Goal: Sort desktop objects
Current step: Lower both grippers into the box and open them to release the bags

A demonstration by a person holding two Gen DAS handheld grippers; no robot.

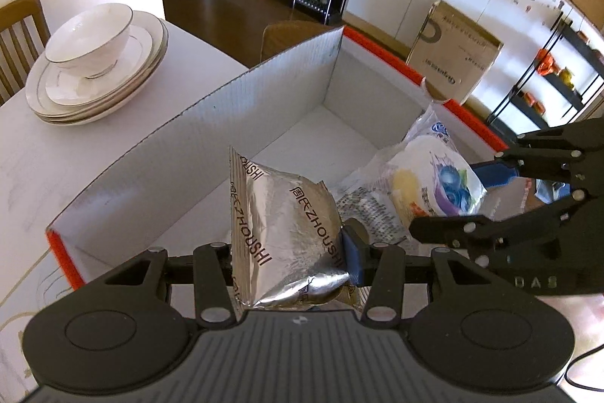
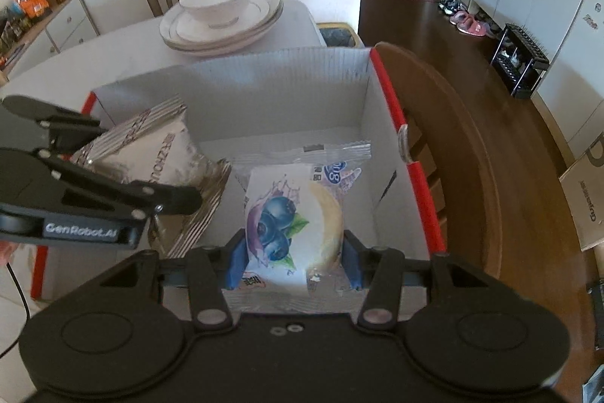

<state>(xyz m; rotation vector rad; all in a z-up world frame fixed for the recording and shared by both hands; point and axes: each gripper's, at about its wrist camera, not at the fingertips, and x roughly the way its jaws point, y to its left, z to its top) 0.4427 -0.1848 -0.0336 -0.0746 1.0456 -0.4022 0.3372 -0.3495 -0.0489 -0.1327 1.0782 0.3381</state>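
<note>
My left gripper (image 1: 290, 263) is shut on a silver foil snack packet (image 1: 283, 233) and holds it above the near end of an open white cardboard box with red edges (image 1: 264, 93). My right gripper (image 2: 294, 259) is shut on a clear-wrapped blueberry pastry (image 2: 294, 214) and holds it over the same box (image 2: 302, 82). The right gripper and pastry (image 1: 434, 184) show at the right of the left wrist view. The left gripper and foil packet (image 2: 162, 146) show at the left of the right wrist view. The box floor under both packets looks bare.
A white bowl on stacked plates (image 1: 94, 63) stands on the white table (image 1: 75, 153) beyond the box, also in the right wrist view (image 2: 222, 17). A wooden chair (image 2: 453, 138) stands right of the box. A bin (image 2: 336, 34) stands past the table.
</note>
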